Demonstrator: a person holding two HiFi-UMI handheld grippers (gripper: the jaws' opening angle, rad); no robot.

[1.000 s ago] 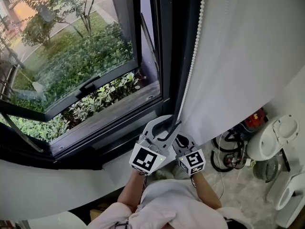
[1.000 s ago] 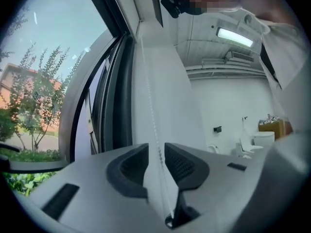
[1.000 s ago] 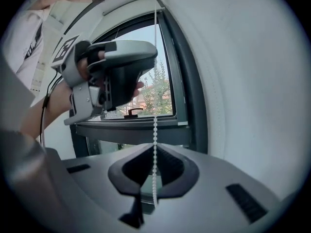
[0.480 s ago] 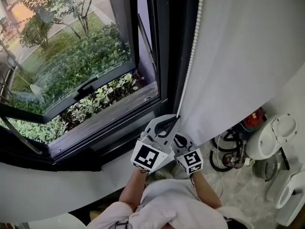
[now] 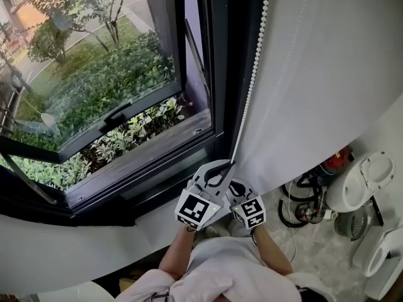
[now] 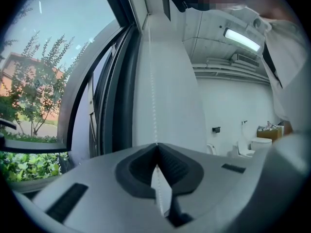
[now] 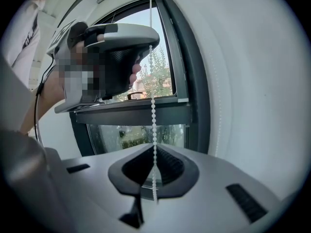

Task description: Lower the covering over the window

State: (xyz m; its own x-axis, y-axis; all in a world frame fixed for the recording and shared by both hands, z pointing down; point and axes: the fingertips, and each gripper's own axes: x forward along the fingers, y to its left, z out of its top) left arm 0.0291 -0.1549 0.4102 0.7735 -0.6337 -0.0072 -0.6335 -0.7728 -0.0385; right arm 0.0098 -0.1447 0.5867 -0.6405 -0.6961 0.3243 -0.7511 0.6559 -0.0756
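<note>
Bead chain (image 7: 154,111), formerly loose in left tool (image 6: 156,147), is now clamped by it and right tool (image 7: 154,152).

A dark-framed window (image 5: 217,74) with one pane swung outward looks onto green shrubs (image 5: 107,80), slim trees (image 5: 94,5) and daylight, while indoors a white wall (image 6: 228,106) runs under a lit ceiling strip light (image 6: 242,39) and white lidded fixtures (image 5: 362,181) stand on a pale mottled floor (image 5: 315,244).
</note>
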